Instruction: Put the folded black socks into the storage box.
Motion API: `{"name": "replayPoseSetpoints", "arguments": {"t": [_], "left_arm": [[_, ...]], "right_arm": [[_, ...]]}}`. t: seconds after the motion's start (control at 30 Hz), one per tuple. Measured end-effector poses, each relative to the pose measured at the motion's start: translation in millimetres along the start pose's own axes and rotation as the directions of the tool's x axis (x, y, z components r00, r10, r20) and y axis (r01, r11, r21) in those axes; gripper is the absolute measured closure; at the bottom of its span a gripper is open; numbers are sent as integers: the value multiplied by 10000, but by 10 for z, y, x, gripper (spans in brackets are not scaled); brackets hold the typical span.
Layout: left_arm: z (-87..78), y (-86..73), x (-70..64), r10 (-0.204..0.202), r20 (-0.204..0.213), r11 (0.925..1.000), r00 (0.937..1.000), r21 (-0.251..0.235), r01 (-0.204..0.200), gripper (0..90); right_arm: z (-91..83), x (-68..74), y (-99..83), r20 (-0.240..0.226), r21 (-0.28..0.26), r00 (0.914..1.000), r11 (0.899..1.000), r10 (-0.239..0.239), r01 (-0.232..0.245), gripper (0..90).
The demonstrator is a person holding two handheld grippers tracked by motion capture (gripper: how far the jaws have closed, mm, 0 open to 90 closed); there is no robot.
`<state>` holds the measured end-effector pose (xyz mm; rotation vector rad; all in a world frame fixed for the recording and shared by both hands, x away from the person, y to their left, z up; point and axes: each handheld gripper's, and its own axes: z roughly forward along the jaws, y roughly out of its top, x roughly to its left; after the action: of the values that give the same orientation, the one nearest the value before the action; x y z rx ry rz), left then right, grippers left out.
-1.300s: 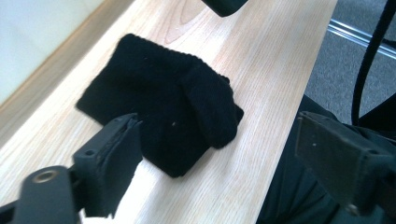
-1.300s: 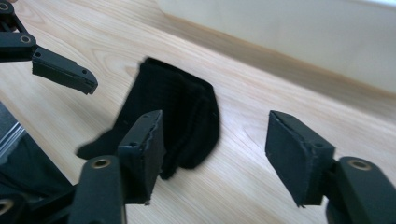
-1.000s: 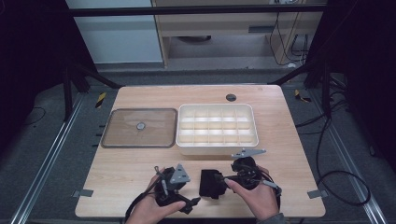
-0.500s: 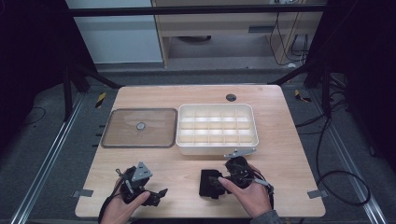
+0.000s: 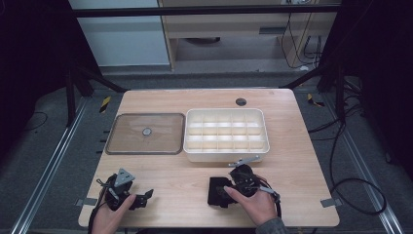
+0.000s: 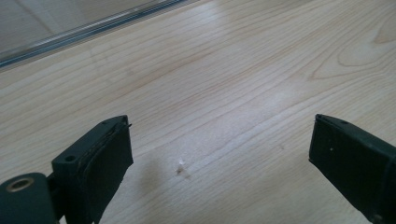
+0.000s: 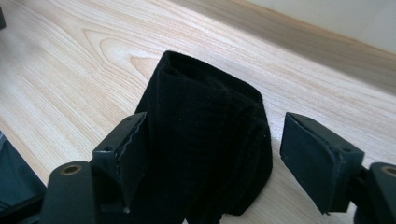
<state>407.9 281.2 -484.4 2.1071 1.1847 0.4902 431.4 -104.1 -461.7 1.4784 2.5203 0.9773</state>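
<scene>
The folded black cloth (image 5: 217, 191) lies on the table (image 5: 292, 161) at the near edge, right of centre, just in front of the white compartment tray (image 5: 225, 155). The right gripper (image 7: 212, 163) stands over it with its jaws spread, the cloth between them but not clamped. The left gripper (image 5: 140, 200) rests near the left corner, jaws apart over bare wood, holding nothing. Judged from this layout, no compartment is filled; the cloth has yet to be gripped and placed.
</scene>
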Motion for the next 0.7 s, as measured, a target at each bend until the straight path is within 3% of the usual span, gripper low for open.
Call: {"name": "replayPoseSetpoints", "arguments": {"t": [0.3,0.53,0.7], "left_arm": [[23,-35,28,-68,-44,9996,10000,280,69,54],[53,-39,-3,149,-15,9982,9999,583,-148,55],[47,-35,8,136,-55,9987,9999,501,-133,56]], "right_arm": [[81,20,14,194,377,9998,9993,-47,40,295],[173,14,8,427,701,9991,9975,33,-63,304],[203,32,10,435,780,9990,9969,-72,37,338]]}}
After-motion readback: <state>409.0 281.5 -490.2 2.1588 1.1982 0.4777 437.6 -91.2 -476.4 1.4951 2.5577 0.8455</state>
